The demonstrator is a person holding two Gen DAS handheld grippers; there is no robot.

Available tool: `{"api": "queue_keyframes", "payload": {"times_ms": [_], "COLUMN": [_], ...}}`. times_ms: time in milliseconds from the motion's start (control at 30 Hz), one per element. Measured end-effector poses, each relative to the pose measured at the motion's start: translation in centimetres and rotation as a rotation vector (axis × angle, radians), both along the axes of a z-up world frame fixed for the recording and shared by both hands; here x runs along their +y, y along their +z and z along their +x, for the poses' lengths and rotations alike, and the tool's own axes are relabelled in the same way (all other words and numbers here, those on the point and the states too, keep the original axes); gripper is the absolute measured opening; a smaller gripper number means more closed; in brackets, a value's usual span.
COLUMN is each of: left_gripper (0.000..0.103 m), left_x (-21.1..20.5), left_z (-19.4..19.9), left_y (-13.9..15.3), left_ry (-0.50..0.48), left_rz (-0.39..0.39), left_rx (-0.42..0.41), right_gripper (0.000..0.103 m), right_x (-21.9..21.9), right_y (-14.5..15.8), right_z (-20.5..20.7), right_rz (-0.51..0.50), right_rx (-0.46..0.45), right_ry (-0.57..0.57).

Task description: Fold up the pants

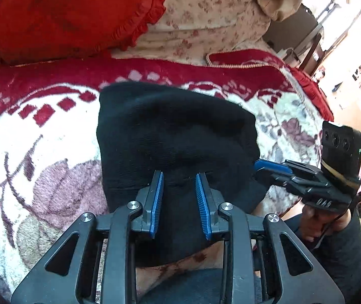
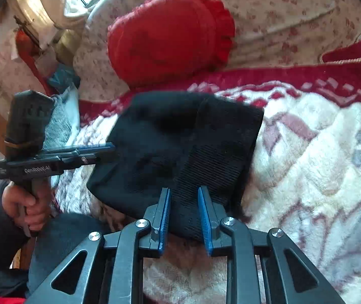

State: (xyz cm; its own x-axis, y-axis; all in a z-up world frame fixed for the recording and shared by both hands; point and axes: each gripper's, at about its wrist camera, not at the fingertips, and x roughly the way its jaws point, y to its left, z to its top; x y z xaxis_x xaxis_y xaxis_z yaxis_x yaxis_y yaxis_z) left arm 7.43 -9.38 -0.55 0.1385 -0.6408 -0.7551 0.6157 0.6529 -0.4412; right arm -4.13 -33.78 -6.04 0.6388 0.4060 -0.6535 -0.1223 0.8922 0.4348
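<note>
Both jaws released | left gripper [image 1: 179,177], right gripper [image 2: 183,190] over folded black pants [image 1: 175,131] | on blanket [image 1: 41,152]

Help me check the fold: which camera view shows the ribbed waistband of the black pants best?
The right wrist view. There the ribbed waistband runs up the folded black pants from between the open fingers of the right gripper, its ridges sharp. The left wrist view shows the pants only as a dark mass, with no ribbing discernible.
</note>
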Motion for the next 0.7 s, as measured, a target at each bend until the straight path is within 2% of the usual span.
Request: {"api": "queue_keyframes", "payload": {"times_ms": [67, 100, 133, 167, 233, 267, 367, 433, 467, 533, 633, 700], "left_gripper": [0.026, 0.026, 0.031, 0.045, 0.055, 0.055, 0.056, 0.064, 0.068, 0.068, 0.042, 0.038], "left_x": [0.5, 1.1, 1.9, 2.8, 3.9, 4.1, 2.9, 2.7, 2.6, 2.4, 2.4, 2.7], "left_z": [0.3, 0.4, 0.8, 1.6, 3.0, 3.9, 4.8, 4.5, 4.6, 4.8, 4.4, 4.2], "left_y": [1.1, 1.7, 2.1, 1.9, 0.4, -0.8, -4.2, -4.3, -4.4, -4.7, -4.1, -3.6], "left_ry": [0.017, 0.035, 0.066, 0.116, 0.181, 0.192, 0.129, 0.109, 0.099, 0.100, 0.114, 0.126], "left_rz": [-0.022, -0.039, -0.062, -0.091, -0.119, -0.131, -0.126, -0.158, -0.182, -0.204, -0.177, -0.174], "left_rx": [-0.003, -0.024, -0.044, -0.038, 0.031, 0.083, 0.221, 0.206, 0.212, 0.228, 0.179, 0.152], "right_gripper": [0.025, 0.033, 0.037, 0.044, 0.046, 0.046, 0.046, 0.048, 0.048, 0.049, 0.051, 0.048], "right_x": [-1.6, -2.4, -3.6, -4.6, -5.7, -5.9, -5.4, -4.2, -4.3, -4.4, -3.9, -2.6], "right_y": [0.9, 1.1, 1.1, 0.8, -0.2, -1.0, -2.3, -3.4, -3.6, -3.7, -3.6, -2.9], "right_z": [-0.2, -0.5, -0.7, -0.8, -0.6, -0.2, 1.3, 2.1, 1.9, 2.2, 3.2, 4.1], "right_rz": [0.103, 0.148, 0.200, 0.256, 0.357, 0.402, 0.420, 0.360, 0.355, 0.370, 0.410, 0.348], "right_rx": [-0.010, -0.029, -0.044, -0.048, -0.032, -0.001, 0.069, 0.118, 0.093, 0.081, 0.068, 0.047], "right_ry": [-0.038, -0.070, -0.129, -0.179, -0.226, -0.236, -0.219, -0.201, -0.198, -0.192, -0.136, -0.091]}}
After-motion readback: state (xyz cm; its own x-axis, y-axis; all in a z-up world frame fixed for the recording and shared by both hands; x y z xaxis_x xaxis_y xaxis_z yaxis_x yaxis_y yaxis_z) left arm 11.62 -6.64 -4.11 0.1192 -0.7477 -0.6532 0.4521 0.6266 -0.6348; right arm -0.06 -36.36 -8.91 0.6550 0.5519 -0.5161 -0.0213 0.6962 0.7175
